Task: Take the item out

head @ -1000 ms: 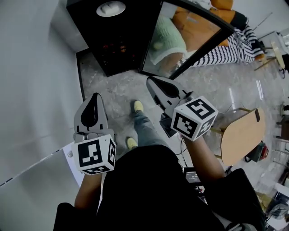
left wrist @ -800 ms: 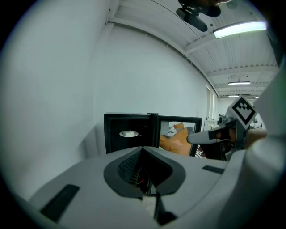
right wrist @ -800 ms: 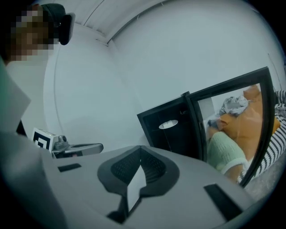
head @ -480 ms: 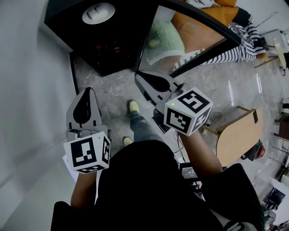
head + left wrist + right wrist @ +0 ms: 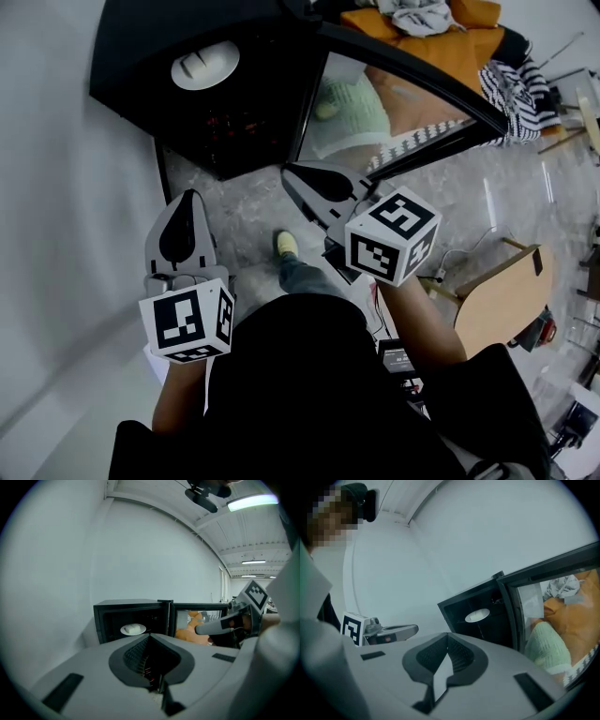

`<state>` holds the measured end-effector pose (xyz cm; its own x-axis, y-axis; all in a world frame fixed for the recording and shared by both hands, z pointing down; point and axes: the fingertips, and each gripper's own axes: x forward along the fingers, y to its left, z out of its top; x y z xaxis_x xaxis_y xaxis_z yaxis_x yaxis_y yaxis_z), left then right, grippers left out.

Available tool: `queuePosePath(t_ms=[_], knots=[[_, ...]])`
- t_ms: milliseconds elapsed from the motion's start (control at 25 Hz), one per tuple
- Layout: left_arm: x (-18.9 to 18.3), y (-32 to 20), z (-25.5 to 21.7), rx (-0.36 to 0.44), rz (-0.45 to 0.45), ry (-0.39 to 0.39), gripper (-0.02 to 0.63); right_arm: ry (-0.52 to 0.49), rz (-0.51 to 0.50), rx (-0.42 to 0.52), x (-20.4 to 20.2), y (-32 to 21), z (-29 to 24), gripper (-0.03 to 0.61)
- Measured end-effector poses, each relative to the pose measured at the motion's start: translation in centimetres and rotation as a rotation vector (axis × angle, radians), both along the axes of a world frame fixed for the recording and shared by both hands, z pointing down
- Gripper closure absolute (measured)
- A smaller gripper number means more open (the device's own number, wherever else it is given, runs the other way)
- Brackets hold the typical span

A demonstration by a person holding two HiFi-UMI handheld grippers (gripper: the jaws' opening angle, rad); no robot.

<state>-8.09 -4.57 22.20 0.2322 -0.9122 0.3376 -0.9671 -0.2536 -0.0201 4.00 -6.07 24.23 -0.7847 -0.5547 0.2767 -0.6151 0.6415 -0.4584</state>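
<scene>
Facing open black cabinet (image 5: 253,112), plate (image 5: 204,65) inside

The mottled grey stone floor (image 5: 234,202) carries a black box-shaped cabinet (image 5: 141,56) beside the white wall, its glass door (image 5: 394,103) swung open. Partway up inside sits a round white plate (image 5: 204,66) bearing a pale lump. A pale wooden seat (image 5: 502,286) and a thin white cable (image 5: 450,258) also rest on the floor.
</scene>
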Motion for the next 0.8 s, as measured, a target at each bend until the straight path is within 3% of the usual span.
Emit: queuePosePath(t_ms=[440, 800], knots=[[-0.1, -5.0, 0.0, 0.011, -0.042, -0.016, 0.605, -0.009, -0.029, -0.006, 0.2, -5.3, 1.0, 0.574], [0.6, -6.0, -0.2, 0.015, -0.052, -0.039, 0.604, -0.043, -0.039, -0.015, 0.5, -6.5, 1.3, 0.574]])
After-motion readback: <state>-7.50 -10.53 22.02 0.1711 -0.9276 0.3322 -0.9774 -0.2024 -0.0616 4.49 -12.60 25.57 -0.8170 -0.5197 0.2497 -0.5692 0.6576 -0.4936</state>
